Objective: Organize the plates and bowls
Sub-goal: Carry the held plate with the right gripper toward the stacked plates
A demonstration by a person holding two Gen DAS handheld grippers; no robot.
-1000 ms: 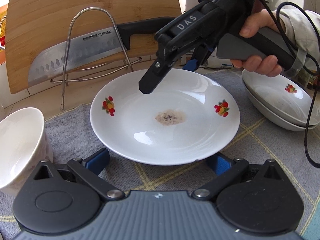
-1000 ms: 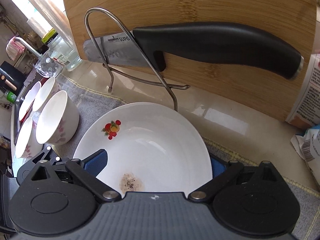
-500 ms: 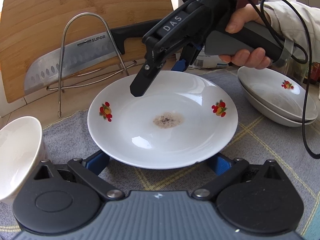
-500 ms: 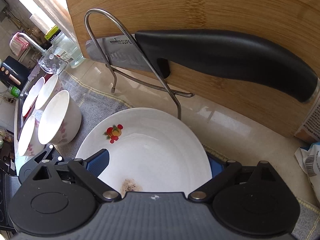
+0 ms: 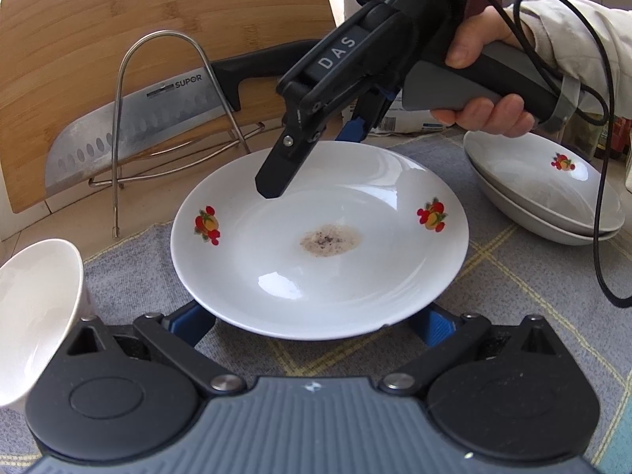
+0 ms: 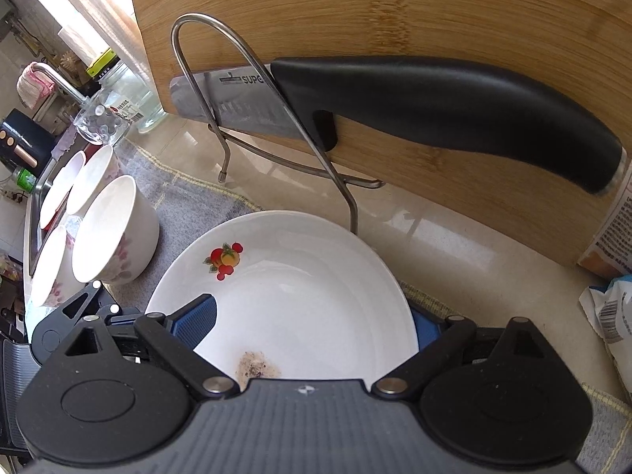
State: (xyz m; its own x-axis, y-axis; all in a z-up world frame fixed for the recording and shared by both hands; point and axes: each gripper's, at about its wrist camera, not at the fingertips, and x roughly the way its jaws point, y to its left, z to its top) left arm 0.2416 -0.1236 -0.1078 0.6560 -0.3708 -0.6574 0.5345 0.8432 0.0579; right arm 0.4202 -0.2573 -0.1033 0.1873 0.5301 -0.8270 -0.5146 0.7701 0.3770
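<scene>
A white plate with fruit prints and a brown stain (image 5: 320, 245) lies on the grey cloth; it also shows in the right wrist view (image 6: 292, 300). My left gripper (image 5: 316, 316) is open, its blue pads either side of the plate's near rim, under it. My right gripper (image 5: 316, 162) is open and straddles the plate's far rim, one finger (image 5: 276, 175) over the plate, the other behind the rim; in its own view (image 6: 312, 320) the plate sits between the pads. Two stacked matching plates (image 5: 545, 185) sit at the right.
A wire rack (image 5: 158, 118) holds a cleaver (image 5: 138, 126) against a bamboo board (image 5: 118, 39) behind the plate. White floral bowls (image 6: 114, 229) stand at the left, one by my left gripper (image 5: 35, 308). A bag (image 6: 608, 308) lies at the right.
The right gripper has moved left and lower along the plate's far rim. The plate lies where it was. The left gripper has shifted slightly; the bowl sits further out of frame.
</scene>
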